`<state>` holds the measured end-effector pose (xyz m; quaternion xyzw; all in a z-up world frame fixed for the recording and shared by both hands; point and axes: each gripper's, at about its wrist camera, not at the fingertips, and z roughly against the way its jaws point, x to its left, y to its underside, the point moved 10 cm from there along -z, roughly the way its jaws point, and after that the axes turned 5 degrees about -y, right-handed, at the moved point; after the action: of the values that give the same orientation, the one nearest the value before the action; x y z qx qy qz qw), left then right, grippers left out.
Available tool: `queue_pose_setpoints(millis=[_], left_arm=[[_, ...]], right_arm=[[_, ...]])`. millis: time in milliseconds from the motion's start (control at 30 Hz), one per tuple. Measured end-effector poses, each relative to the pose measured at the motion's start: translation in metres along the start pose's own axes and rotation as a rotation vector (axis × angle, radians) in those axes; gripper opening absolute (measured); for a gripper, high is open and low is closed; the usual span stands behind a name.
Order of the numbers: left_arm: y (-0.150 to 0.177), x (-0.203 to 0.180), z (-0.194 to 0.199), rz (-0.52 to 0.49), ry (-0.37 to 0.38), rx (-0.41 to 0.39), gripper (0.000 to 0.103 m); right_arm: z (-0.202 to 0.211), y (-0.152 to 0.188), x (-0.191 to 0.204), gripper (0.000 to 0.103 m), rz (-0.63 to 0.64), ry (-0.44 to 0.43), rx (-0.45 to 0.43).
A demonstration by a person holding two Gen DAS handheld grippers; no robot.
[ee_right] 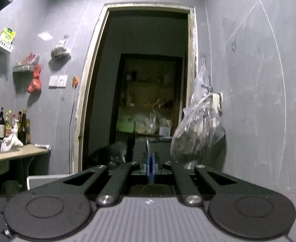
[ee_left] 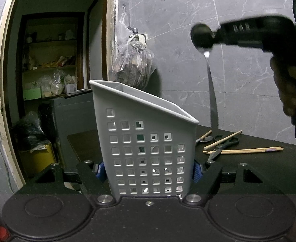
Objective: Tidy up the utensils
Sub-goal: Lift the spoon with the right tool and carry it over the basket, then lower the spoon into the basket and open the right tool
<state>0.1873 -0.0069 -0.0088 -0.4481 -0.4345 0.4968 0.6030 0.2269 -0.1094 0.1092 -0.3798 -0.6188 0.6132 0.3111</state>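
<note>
— Where is the utensil holder?
— The grey perforated utensil holder (ee_left: 145, 151) stands on the dark table (ee_left: 268, 171), gripped on both sides by the left gripper (ee_left: 149, 170), its blue-padded fingers (ee_left: 196, 171) pressed against its walls.
— And the right gripper?
— The right gripper (ee_right: 150, 166) has its fingers nearly together, clamping a metal spoon (ee_left: 212, 92) that hangs handle-down above the table, right of the holder.
— What lies on the table?
— Far right: scissors (ee_left: 222, 144), chopsticks (ee_left: 244, 150) and another spoon (ee_left: 205, 139).

Black tool (ee_left: 149, 170), blue pads (ee_left: 196, 172)
</note>
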Motion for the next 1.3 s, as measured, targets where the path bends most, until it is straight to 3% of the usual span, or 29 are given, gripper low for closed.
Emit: queue_pose_setpoints(millis=[267,533,1300], left_arm=[[0.0,0.0,0.0,0.0,-0.001,0.0,0.077],[0.0,0.0,0.0,0.001,-0.001,0.0,0.077],[0.0,0.0,0.0,0.001,-0.001,-0.001,0.077]], right_arm=[[-0.005,-0.037,0.01,0.003,-0.023,-0.035,-0.116],[-0.018,-0.049,0.028,0.003,-0.059,-0.085,-0.174],[-0.053,0.011,0.073,0.003,-0.001,-0.125,-0.043]])
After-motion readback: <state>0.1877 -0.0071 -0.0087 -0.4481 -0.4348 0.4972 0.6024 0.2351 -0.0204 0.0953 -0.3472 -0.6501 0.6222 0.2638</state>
